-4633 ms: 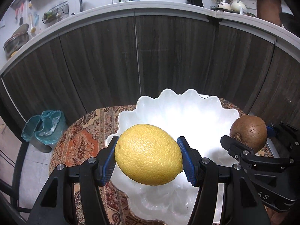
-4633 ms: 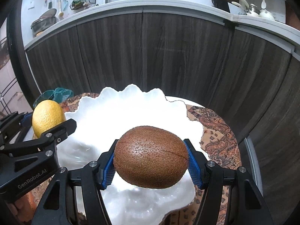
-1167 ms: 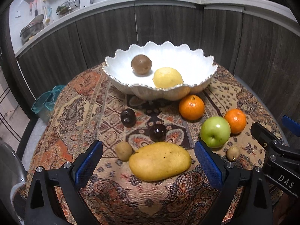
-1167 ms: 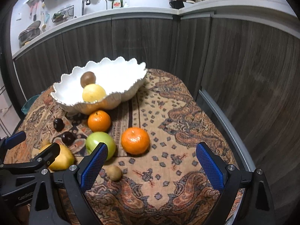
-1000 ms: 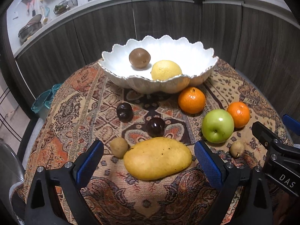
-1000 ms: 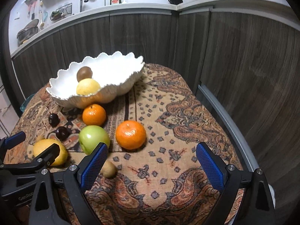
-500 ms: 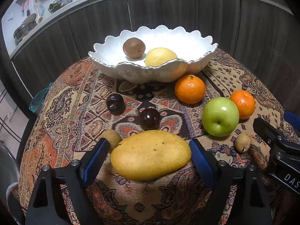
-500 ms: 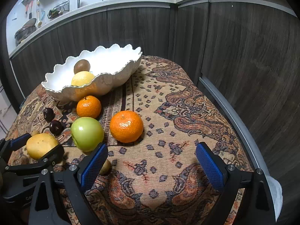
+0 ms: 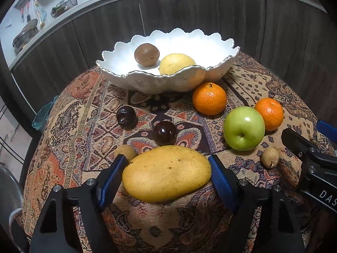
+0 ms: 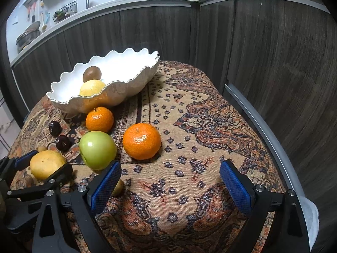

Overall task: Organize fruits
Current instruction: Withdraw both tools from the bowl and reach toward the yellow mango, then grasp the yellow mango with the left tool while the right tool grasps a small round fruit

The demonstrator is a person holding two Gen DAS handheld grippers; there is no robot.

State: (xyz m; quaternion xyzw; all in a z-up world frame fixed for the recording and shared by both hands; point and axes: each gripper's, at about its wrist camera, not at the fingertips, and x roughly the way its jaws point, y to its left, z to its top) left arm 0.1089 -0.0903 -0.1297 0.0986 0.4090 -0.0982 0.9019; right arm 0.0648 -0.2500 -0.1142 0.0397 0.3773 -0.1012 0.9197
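A white scalloped bowl (image 9: pixel 219 67) at the back of the table holds a brown fruit (image 9: pixel 146 54) and a lemon (image 9: pixel 175 62). On the patterned cloth lie a yellow mango (image 9: pixel 166 173), two oranges (image 9: pixel 209 98) (image 9: pixel 269 113), a green apple (image 9: pixel 243 128), two dark plums (image 9: pixel 126 117) (image 9: pixel 164 132) and two small tan fruits (image 9: pixel 270 157) (image 9: pixel 126 150). My left gripper (image 9: pixel 166 176) has its jaws closed in against both ends of the mango. My right gripper (image 10: pixel 169 181) is open and empty, just in front of an orange (image 10: pixel 141 141) and right of the apple (image 10: pixel 97 150).
Dark wood cabinet fronts (image 9: pixel 179 14) curve behind the table, with a counter and sink above. The table's right edge has a metal rim (image 10: pixel 263 122). A teal bin (image 9: pixel 42 116) stands on the floor at the left.
Both grippers let their fruits go into the bowl, pulled back and came low over the table. My left jaws narrowed onto the mango. My right gripper came closer to the orange and apple, staying open.
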